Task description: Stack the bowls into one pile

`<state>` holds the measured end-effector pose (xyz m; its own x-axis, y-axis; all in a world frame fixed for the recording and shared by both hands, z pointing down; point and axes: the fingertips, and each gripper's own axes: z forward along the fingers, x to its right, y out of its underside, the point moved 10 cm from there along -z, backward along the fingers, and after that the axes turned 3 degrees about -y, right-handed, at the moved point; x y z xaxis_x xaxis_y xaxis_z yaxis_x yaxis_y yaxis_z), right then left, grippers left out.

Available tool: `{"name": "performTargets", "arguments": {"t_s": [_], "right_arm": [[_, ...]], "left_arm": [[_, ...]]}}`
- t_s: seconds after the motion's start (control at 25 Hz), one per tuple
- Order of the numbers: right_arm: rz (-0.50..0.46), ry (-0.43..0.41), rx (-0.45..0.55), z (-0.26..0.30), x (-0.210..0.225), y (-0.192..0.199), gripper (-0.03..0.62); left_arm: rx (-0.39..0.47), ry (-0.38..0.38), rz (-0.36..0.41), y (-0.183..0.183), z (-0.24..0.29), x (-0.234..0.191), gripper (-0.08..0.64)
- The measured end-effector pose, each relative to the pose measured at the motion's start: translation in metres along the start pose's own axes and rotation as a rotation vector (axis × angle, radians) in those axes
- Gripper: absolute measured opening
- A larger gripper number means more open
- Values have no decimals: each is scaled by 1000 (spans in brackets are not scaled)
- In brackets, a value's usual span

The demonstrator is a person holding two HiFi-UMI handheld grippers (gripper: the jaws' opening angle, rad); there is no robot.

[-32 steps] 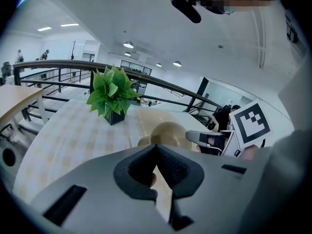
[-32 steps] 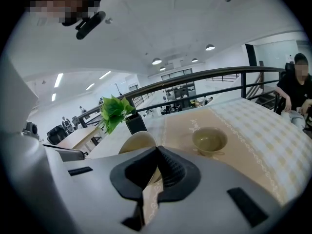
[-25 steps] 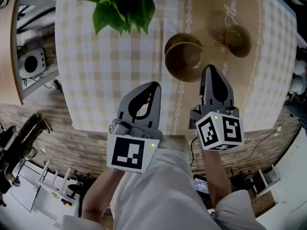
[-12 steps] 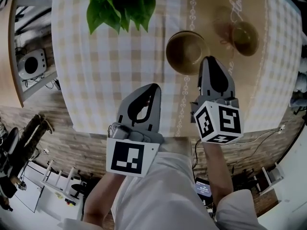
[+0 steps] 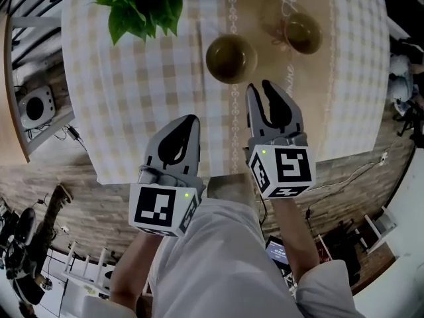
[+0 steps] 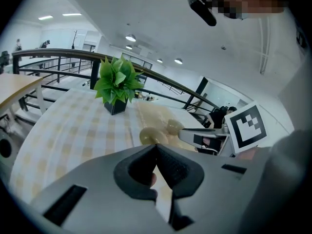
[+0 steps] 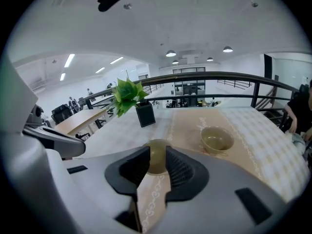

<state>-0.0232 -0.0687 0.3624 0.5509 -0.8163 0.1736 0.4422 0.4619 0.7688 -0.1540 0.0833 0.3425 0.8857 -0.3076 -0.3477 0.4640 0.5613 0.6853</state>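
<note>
— Checked cloth (image 5: 132, 98) covered the table, didn't it, with a beige runner (image 5: 265, 58) laid along it?

— Yes, and both bowls stood on that runner. The nearer bowl (image 5: 230, 58) sat upright on the runner's left border. The farther bowl (image 5: 301, 32) was at its 2 o'clock, apart from it, with bare runner between them.

— Where were the grippers?

— The right gripper (image 5: 260, 88) pointed at the nearer bowl from the bowl's 5 o'clock, its jaws spread a little and holding nothing. In the right gripper view the bowl showed through the gap, just beyond the tips. I could not tell whether a tip touched the rim.

— And the other one?

— The left gripper (image 5: 191, 119) hung at the right one's 8 o'clock, its jaws pressed together at the tips and empty. It was over the checked part, just inside the table's near edge.

— Any room to move?

— Plenty. A potted plant (image 5: 139, 5) stood at the nearer bowl's 10 o'clock, well apart, and the cloth between the plant and the left gripper lay open. At the farther bowl's 3 o'clock the cloth ran open to the table's edge. The near edge passed under both gripper bodies, with plank floor (image 5: 59, 197) below it.
</note>
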Motion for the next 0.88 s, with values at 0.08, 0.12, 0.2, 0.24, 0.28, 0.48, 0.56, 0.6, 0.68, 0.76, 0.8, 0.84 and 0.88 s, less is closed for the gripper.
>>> {"name": "performTargets", "arguments": {"t_s": [0.08, 0.12, 0.2, 0.24, 0.28, 0.48, 0.56, 0.6, 0.68, 0.76, 0.8, 0.84, 0.88], "right_arm": [[-20, 0, -8, -26, -13, -5, 104], [-31, -2, -12, -39, -19, -7, 92], [-45, -20, -21, -58, -26, -11, 55], [-48, -30, -26, -65, -28, -12, 52], [-54, -36, -31, -71, -27, -12, 50], [-113, -62, -20, -97, -4, -12, 49], [-141, -87, -5, -103, 19, -9, 49], [-146, -105, -2, -106, 34, -6, 49], [-133, -153, -2, -115, 67, 0, 49], [-114, -215, -7, -128, 102, 1, 49], [-106, -241, -7, -134, 117, -1, 49], [-100, -265, -4, -142, 131, -3, 49], [-96, -288, 1, -149, 143, -4, 49]], "left_arm": [[8, 34, 6, -6, -17, 7, 21], [17, 50, 7, -9, -25, 10, 21], [51, 80, 2, -18, -37, 15, 21], [73, 90, 0, -22, -42, 17, 21], [92, 96, 1, -26, -45, 20, 21], [128, 61, -34, -23, -47, 48, 21], [140, 21, -49, -18, -38, 69, 21], [150, -7, -56, -14, -34, 82, 21], [172, -77, -88, -5, -25, 113, 21], [186, -137, -143, 3, -13, 148, 21], [189, -156, -162, 7, -6, 167, 21], [189, -173, -172, 11, 0, 186, 21], [188, -188, -178, 15, 5, 204, 21]]}}
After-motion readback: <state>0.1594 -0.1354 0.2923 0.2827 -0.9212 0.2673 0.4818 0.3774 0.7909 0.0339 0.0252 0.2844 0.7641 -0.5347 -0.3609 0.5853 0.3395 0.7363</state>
